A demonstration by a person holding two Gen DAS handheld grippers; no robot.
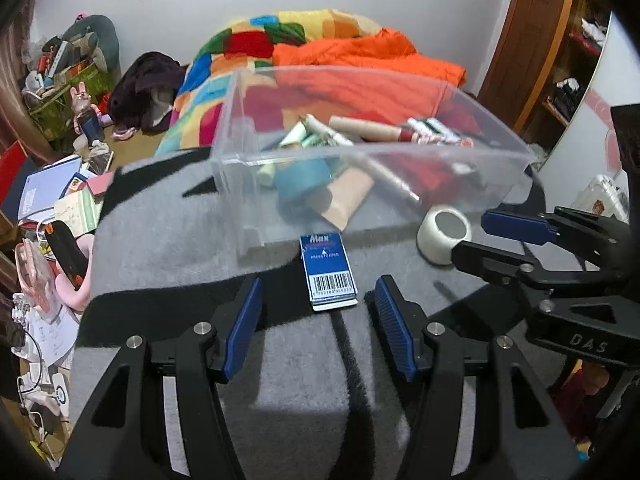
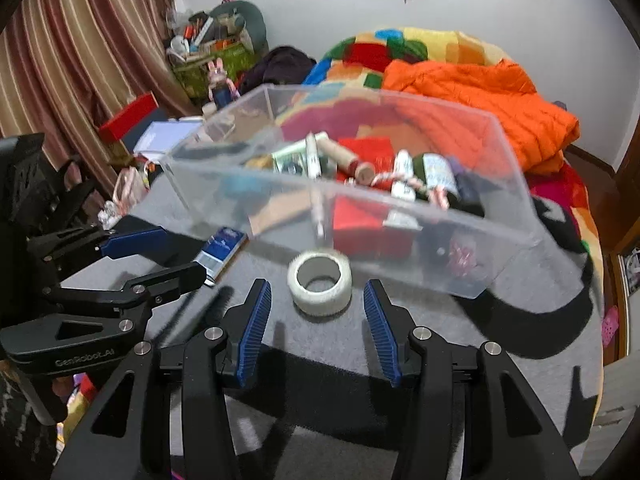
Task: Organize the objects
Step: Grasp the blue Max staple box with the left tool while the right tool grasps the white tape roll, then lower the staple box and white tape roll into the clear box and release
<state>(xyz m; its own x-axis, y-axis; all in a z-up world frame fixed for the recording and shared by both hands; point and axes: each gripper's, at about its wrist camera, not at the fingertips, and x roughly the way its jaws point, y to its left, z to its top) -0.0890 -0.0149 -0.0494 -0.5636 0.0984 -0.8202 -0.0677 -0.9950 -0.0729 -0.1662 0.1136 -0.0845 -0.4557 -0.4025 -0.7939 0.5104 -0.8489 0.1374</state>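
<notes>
- Grey felt cloth (image 1: 168, 248) covers the work surface; everything I am sorting sits on it.
- Clear plastic bin (image 1: 240, 168), at the far side of the cloth: already holds a jumble of items, among them a cardboard tube (image 1: 372, 128), a teal tape roll (image 1: 304, 178), marker-like sticks and something red. I judge most of the sorting done.
- Blue "Max" staples box (image 1: 330, 270), lying flat on the cloth, just in front of the bin's near wall, not yet inside.
- White tape roll (image 2: 320, 282), lying flat on the cloth, just beside the bin's near wall, also outside.
- Left gripper (image 1: 318, 320): jaws spread wide, holding nothing, lined up on the staples box, whose near end lies between the pads; no contact that I can see.
- Right gripper (image 2: 318, 326): jaws spread wide, empty, with the white tape roll just ahead of the tips and apart from both pads.
- Remaining, by my reckoning: two loose items to lift into the bin, one per gripper.
</notes>
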